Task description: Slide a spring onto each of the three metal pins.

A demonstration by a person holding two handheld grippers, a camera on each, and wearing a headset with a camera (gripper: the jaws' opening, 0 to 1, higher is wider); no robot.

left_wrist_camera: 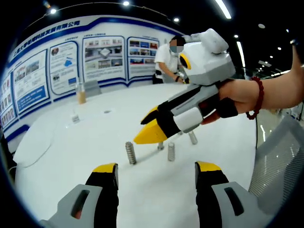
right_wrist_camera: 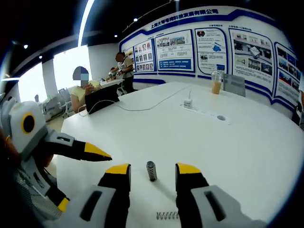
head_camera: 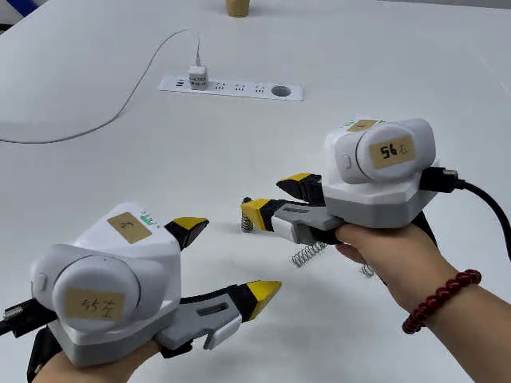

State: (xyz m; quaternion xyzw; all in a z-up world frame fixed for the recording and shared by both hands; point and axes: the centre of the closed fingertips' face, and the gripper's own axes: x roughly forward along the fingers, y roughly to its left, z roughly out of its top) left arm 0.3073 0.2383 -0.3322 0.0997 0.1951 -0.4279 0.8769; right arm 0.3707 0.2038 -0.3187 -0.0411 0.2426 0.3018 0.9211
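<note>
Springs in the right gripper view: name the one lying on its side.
The flat spring at the view's bottom edge; the upright spring stands farther ahead.

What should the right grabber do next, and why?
Probably lower the right gripper toward the loose spring lying flat just below its jaws, and close on it. The jaws stand open and hold nothing, and the upright pin ahead between them already seems to wear a spring, so the loose one looks like the next to fetch.

Left gripper (left_wrist_camera: 156,167) gapes (jaws well apart); the right gripper (left_wrist_camera: 148,124) hangs over upright springs (left_wrist_camera: 130,153) on the table (left_wrist_camera: 71,152).
</note>
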